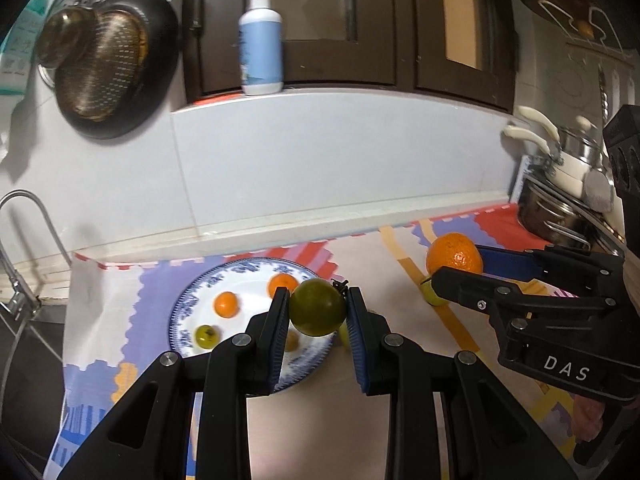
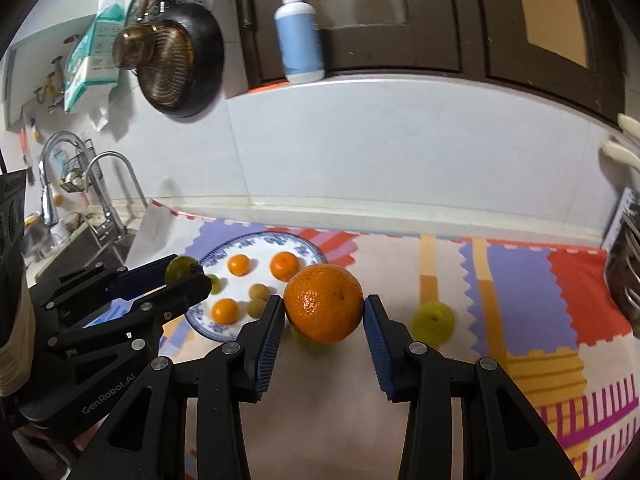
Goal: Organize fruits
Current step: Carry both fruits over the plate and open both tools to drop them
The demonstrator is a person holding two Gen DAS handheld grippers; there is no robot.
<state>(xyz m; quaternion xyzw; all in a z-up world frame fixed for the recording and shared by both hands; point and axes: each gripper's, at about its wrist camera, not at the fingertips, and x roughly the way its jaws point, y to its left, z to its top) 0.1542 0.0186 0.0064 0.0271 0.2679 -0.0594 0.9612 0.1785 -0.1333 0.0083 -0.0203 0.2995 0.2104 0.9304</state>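
My left gripper (image 1: 318, 304) is shut on a dark green round fruit (image 1: 317, 307) and holds it above the right edge of a blue-and-white plate (image 1: 188, 312). The plate holds several small oranges and green and yellowish fruits. My right gripper (image 2: 324, 308) is shut on a large orange (image 2: 323, 308), held above the mat to the right of the plate (image 2: 308, 252). In the left wrist view the same orange (image 1: 454, 258) sits between the right gripper's fingers. A light green fruit (image 2: 433, 323) lies on the mat to the right; another is partly hidden under the orange.
A colourful patterned mat (image 2: 520, 280) covers the counter. A sink with faucets (image 2: 108, 184) is at the left. Pots (image 1: 560, 200) stand at the right. A pan (image 2: 180, 60) hangs on the tiled wall, and a pump bottle (image 2: 298, 32) stands on the ledge.
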